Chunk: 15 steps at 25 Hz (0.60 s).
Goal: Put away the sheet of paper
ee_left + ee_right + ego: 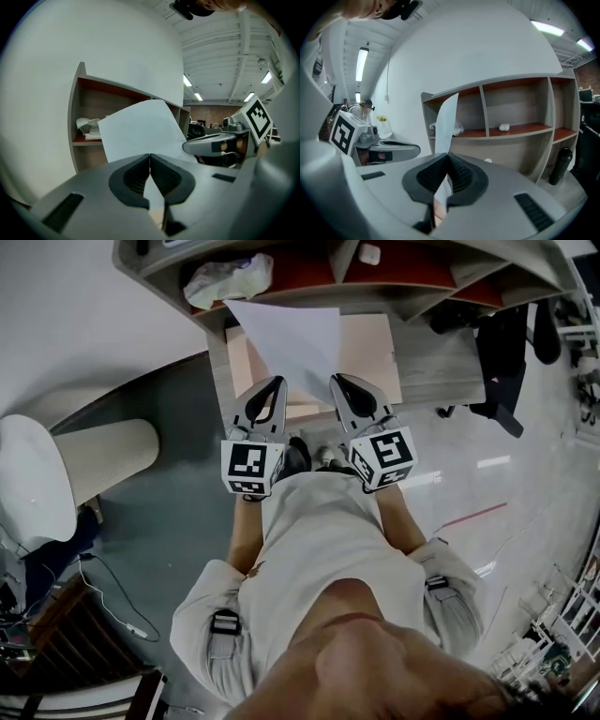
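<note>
A white sheet of paper (292,340) hangs in the air in front of the shelf unit, held by both grippers at its near edge. My left gripper (277,382) is shut on the sheet's near left part, my right gripper (334,381) on its near right part. From the left gripper (150,155) the sheet (138,133) spreads wide and flat ahead of the jaws. From the right gripper (448,156) the sheet (445,124) shows nearly edge-on, rising upright from the jaws. Each gripper's marker cube shows in the other's view.
A curved shelf unit (412,287) with red-brown boards stands ahead; a crumpled white bag (228,279) lies in its left compartment and a small white object (504,127) in a middle one. A dark bottle (559,165) stands at its right end. A round beige column (103,457) stands to the left.
</note>
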{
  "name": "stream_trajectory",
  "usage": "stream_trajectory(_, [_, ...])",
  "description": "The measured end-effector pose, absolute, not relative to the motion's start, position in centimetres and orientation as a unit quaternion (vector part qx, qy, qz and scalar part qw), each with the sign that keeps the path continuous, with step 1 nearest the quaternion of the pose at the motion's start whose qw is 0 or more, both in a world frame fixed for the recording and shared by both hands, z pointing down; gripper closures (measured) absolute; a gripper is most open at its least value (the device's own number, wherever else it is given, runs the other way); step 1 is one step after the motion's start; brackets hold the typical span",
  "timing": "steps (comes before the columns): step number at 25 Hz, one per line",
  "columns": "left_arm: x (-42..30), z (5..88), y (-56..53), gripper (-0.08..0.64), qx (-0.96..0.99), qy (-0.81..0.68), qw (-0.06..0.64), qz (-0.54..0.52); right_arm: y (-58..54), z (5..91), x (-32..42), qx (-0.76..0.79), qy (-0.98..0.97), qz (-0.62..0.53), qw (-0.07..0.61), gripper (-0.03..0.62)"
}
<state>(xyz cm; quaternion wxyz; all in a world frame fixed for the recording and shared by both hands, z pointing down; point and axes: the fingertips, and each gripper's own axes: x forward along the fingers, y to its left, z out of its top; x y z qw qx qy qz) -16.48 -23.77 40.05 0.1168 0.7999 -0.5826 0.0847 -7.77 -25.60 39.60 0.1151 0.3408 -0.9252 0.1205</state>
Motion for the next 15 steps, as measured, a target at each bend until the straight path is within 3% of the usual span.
stream_trajectory(15, [-18.1, 48.1, -26.4, 0.538, 0.829, -0.53, 0.156, 0.089, -27.0, 47.5, -9.5, 0.388, -0.89, 0.155, 0.183, 0.574])
